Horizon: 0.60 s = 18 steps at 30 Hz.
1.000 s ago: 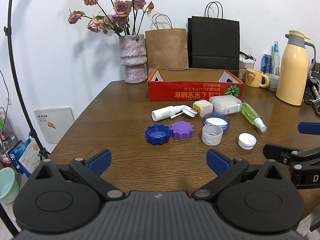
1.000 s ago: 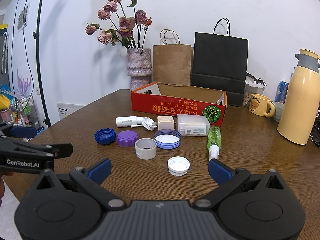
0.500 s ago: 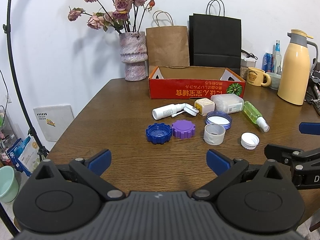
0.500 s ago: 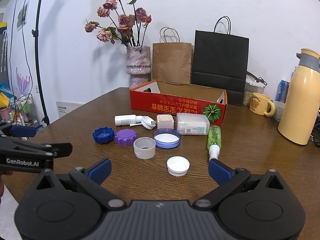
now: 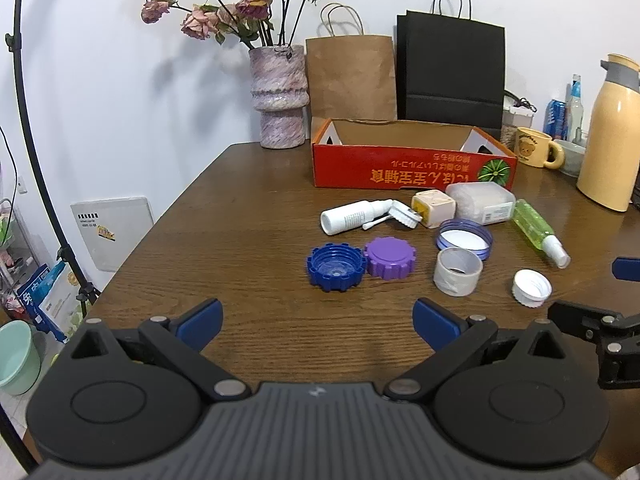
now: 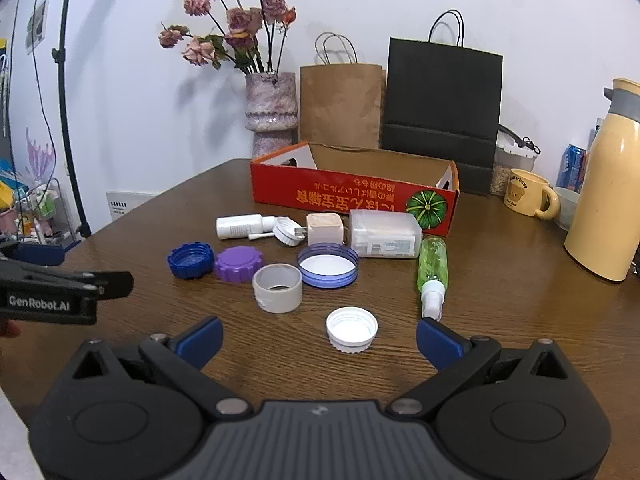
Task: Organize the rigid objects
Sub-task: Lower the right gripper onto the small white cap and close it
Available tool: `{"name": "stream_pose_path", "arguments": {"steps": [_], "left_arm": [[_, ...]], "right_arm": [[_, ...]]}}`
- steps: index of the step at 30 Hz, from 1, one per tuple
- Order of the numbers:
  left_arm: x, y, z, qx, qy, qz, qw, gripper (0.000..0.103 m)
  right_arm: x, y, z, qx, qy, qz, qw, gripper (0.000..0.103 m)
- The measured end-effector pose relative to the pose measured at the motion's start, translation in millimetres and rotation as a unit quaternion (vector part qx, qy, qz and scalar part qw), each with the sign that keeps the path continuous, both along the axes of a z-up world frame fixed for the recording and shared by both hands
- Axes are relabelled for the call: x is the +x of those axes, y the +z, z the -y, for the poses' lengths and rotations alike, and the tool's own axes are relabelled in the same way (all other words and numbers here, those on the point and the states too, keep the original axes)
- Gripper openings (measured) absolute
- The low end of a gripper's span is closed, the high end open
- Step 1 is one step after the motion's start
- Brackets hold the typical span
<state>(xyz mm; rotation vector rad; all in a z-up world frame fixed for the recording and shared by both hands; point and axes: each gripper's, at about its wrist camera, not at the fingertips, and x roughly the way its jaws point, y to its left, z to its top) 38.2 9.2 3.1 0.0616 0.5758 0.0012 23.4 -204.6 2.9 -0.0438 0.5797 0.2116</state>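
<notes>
Small items lie on the brown table in front of an open red cardboard box (image 5: 412,170) (image 6: 352,198): a blue cap (image 5: 336,267) (image 6: 190,260), a purple cap (image 5: 390,258) (image 6: 238,264), a grey tape roll (image 5: 457,271) (image 6: 277,288), a blue-rimmed lid (image 5: 463,239) (image 6: 328,265), a white cap (image 5: 531,288) (image 6: 352,329), a green spray bottle (image 5: 538,231) (image 6: 432,272), a white bottle (image 5: 352,216) (image 6: 244,226), a plug cube (image 5: 434,208) (image 6: 325,228) and a clear case (image 5: 480,203) (image 6: 386,234). My left gripper (image 5: 318,322) is open and empty, short of the blue cap. My right gripper (image 6: 319,338) is open and empty, just short of the white cap.
A vase of dried roses (image 5: 278,96), a brown paper bag (image 5: 350,76) and a black bag (image 5: 450,70) stand behind the box. A yellow thermos (image 5: 610,136), a mug (image 5: 534,152) and cans sit at the right. The table's left edge drops to floor clutter.
Both grippers have moved slightly forward toward the items and stay open. Nothing on the table has moved.
</notes>
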Motion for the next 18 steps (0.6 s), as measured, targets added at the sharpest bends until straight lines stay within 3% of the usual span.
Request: {"name": "stream_pose_path", "arguments": {"steps": [14, 18], "left_arm": [[33, -12, -3, 0.002, 0.011, -0.016, 0.9998, 0.103], [39, -13, -5, 0.002, 0.011, -0.018, 0.9998, 0.103]], "right_arm": [[46, -28, 11, -0.013, -0.009, -0.036, 0.999, 0.097], [59, -36, 13, -0.017, -0.001, -0.051, 0.999, 0.085]]}}
